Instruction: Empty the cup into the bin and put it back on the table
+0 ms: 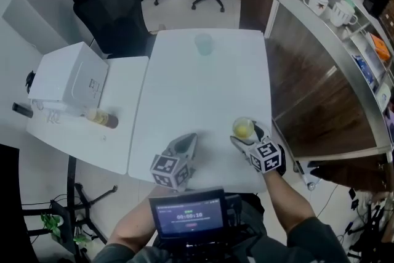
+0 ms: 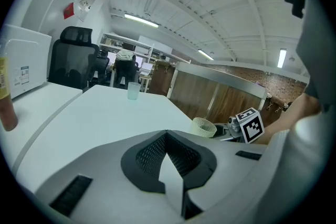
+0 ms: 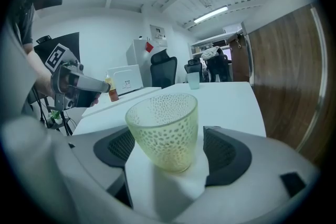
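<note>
A yellow dimpled cup point(image 1: 243, 128) stands upright near the front right of the white table point(image 1: 197, 89). In the right gripper view the cup point(image 3: 163, 128) sits between the jaws of my right gripper point(image 3: 169, 145), which is open, with a small gap on each side. What the cup holds cannot be made out. My right gripper point(image 1: 247, 140) is just behind the cup in the head view. My left gripper point(image 1: 186, 143) hovers over the table's front edge to the cup's left, shut and holding nothing. The left gripper view shows the cup point(image 2: 204, 127) to the right.
A pale translucent cup point(image 1: 203, 44) stands at the table's far end. On the left table are a white box point(image 1: 68, 80) and a bottle point(image 1: 101, 117). A black chair point(image 1: 114, 6) stands behind. A wooden counter with a steel top point(image 1: 320, 89) runs along the right.
</note>
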Tool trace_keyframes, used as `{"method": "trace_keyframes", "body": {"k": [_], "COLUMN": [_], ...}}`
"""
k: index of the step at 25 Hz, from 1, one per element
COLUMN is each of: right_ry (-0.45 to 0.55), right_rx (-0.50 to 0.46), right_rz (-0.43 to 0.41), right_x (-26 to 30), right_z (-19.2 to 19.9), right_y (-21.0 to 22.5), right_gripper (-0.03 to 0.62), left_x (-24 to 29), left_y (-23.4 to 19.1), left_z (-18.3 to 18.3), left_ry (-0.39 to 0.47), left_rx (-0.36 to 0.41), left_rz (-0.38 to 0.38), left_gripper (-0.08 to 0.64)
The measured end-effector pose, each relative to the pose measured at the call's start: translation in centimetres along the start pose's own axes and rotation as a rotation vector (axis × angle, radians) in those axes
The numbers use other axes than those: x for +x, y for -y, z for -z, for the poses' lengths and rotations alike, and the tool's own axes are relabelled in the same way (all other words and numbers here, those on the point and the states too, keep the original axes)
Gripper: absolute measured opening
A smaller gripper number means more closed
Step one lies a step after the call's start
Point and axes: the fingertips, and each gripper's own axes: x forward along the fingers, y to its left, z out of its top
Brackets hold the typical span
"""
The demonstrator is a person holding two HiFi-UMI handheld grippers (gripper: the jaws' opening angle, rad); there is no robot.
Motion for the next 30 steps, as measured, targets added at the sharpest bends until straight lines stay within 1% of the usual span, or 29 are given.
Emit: {"method": "trace_keyframes", "body": {"k": [3,7,11,13,20,26,30], "right_ry": [-0.002,0.024,0.048,0.057,0.072,0.096,0.115], "right_rx": [-0.005,0.007,-0.001,-0.009,-0.014,-0.015,-0.024], "right_rz": [-0.008,-0.003,0.007,0.017,-0.001,-0.001,0.031], "right_x": [0.7,1.4,1.9,2.0,1.4,-1.0,-3.9], "right_z": [0.3,0.1,-0.1,-0.3,-0.6,-2.8,-5.0], "right_y": [-0.1,0.0,0.0,0.1,-0.1,-1.0,-1.0], "right_gripper": [0.417,0.417,0.416,0.393,0.386,0.385,0.385], "left_x": [0.9,1.5,1.7,1.9,1.9,1.1,0.3], "left_y": [-0.2,0.0,0.2,-0.2,-0.9,-0.3,0.8], "left_z": [1.1,1.9,2.0,2.0,2.2,1.1,-0.9], "left_ry": [-0.015,-0.026,-0.027,-0.031,-0.034,-0.024,0.006], "left_rx": [-0.015,-0.035,-0.024,-0.016,-0.023,-0.036,-0.036], "left_rz": [0.011,0.028,0.051,0.050,0.042,0.045,0.057], "left_gripper": [-0.009,-0.009,-0.009,-0.009,-0.009,-0.009,-0.009]}}
